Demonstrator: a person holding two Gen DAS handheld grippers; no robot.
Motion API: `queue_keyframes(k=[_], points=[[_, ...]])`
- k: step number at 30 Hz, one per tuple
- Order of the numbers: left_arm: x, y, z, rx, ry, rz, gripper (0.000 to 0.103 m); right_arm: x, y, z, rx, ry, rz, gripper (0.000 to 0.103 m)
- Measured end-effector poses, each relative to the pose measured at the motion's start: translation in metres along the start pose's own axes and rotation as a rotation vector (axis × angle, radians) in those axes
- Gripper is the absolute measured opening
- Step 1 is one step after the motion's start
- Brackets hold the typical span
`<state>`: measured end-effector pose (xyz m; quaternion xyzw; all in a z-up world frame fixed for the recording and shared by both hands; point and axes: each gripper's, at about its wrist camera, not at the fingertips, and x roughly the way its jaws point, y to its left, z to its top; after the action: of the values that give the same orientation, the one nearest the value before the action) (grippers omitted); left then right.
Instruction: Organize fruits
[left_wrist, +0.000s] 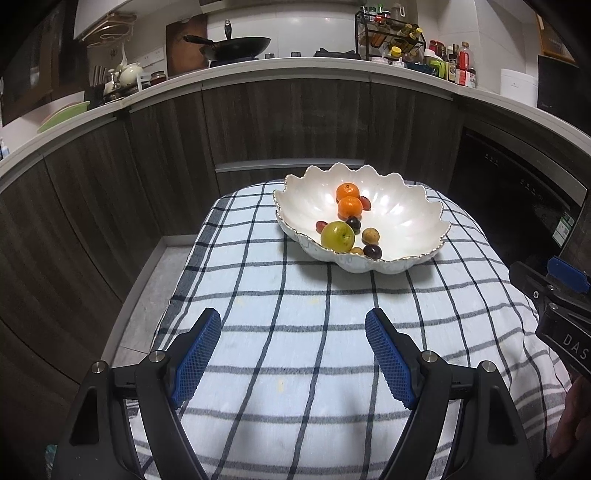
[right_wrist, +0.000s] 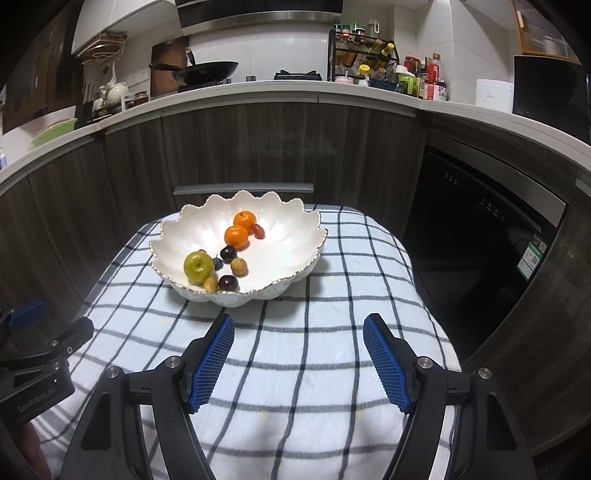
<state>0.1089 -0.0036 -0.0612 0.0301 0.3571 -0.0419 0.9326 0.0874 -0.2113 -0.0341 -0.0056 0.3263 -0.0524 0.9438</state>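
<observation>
A white scalloped bowl (left_wrist: 402, 218) (right_wrist: 288, 240) with a gold rim stands on a checked cloth at the far side of the table. In it lie a green apple (left_wrist: 337, 235) (right_wrist: 199, 266), two oranges (left_wrist: 349, 199) (right_wrist: 240, 229), dark plums (left_wrist: 372, 251) (right_wrist: 228, 283), small yellow fruits (right_wrist: 239, 266) and red grapes (right_wrist: 258, 230). My left gripper (left_wrist: 293, 325) hovers open and empty over the cloth, short of the bowl. Just as open and empty, my right gripper (right_wrist: 299, 328) hangs over the cloth near the bowl's front right.
The blue-checked cloth (left_wrist: 295, 295) (right_wrist: 332, 295) covers a small table. Dark wood cabinets (left_wrist: 277, 122) curve behind it, with a wok (left_wrist: 236, 46), bottles and a spice rack (left_wrist: 391, 37) on the counter. A black oven (right_wrist: 480, 229) is at the right.
</observation>
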Motion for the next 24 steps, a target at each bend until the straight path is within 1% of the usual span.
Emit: queue_keyframes(k=[3, 13, 24], points=[[-0.008, 0.001, -0.003, -0.002, -0.013, 0.006, 0.081, -0.006, -0.001, -0.003, 0.001, -0.001, 0.004, 0.073], [-0.035, 0.0, -0.006, -0.003, -0.074, -0.001, 0.081, -0.035, -0.005, -0.007, 0.009, -0.054, 0.002, 0.073], [-0.047, -0.002, -0.003, -0.004, -0.101, -0.005, 0.081, -0.045, -0.01, -0.008, 0.016, -0.062, -0.004, 0.073]])
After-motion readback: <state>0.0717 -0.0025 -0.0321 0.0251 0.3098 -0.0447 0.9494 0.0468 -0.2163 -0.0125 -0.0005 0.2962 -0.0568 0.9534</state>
